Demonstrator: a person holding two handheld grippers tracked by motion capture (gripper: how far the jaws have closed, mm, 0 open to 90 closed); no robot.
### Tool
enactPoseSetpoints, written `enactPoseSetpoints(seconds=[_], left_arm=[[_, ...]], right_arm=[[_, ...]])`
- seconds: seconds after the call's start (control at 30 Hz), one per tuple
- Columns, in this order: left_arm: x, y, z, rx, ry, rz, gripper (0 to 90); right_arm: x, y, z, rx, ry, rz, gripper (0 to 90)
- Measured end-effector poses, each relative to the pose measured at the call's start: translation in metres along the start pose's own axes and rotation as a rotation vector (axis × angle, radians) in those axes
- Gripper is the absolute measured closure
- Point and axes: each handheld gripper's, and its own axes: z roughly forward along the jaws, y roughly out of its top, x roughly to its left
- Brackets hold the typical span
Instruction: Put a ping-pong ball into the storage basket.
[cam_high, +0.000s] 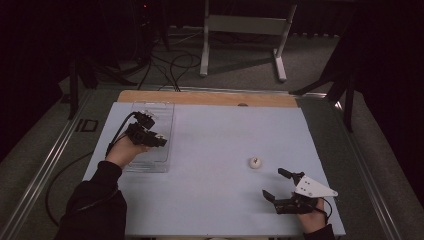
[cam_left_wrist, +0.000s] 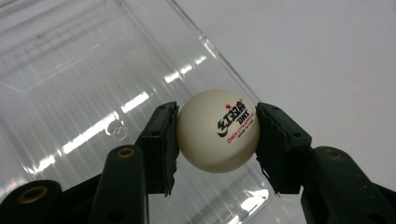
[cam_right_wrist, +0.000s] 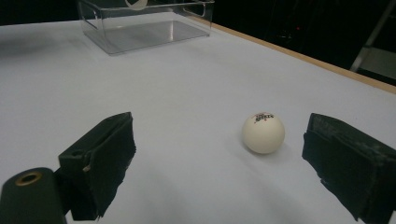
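Observation:
My left gripper (cam_left_wrist: 215, 110) is shut on a white table-tennis ball (cam_left_wrist: 217, 130) with red and black print, its pads pressed on both sides. It holds the ball over a clear plastic box (cam_left_wrist: 84, 93). In the high view the left gripper (cam_high: 153, 129) hovers above that box (cam_high: 162, 112) at the table's left. A second white ball (cam_high: 255, 162) lies on the pale table right of centre. My right gripper (cam_high: 274, 182) rests near the front right, jaws spread wide. In the right gripper view that ball (cam_right_wrist: 263, 133) sits on the table just beyond the open right gripper (cam_right_wrist: 222, 123), nearer its right pad.
A wooden strip (cam_high: 210, 98) runs along the table's far edge. The clear box (cam_right_wrist: 144, 23) stands far off in the right gripper view. Beyond the table are a white metal stand (cam_high: 245, 30) and cables (cam_high: 170, 65) on the floor.

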Motion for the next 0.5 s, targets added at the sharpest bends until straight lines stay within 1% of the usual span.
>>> enactPoseSetpoints(seconds=[0.03,0.1,0.13,0.23,0.3,0.37,0.5], left_arm=[[0.000,0.000,0.001,0.004,-0.003,-0.003,52.1],[0.000,0.000,0.003,0.013,0.003,-0.001,52.1],[0.000,0.000,0.004,0.013,0.004,-0.009,52.1],[0.001,0.000,0.007,0.022,0.006,-0.013,52.0],[0.001,0.000,0.009,0.033,0.016,-0.017,52.0],[0.001,-0.001,0.011,0.045,0.012,-0.020,51.9],[0.002,-0.001,0.015,0.062,0.022,-0.036,51.7]], right_arm=[[0.000,0.000,0.000,0.001,0.001,0.000,9.2],[0.000,0.000,0.000,0.002,0.001,0.000,9.2],[0.000,0.000,0.000,0.002,0.000,0.000,9.2],[0.000,0.000,0.000,0.001,-0.001,-0.002,9.2],[0.000,0.000,0.000,-0.001,0.000,-0.001,9.2],[0.000,0.000,0.000,0.000,-0.001,-0.001,9.2],[0.000,0.000,0.000,0.000,-0.001,-0.001,9.2]])
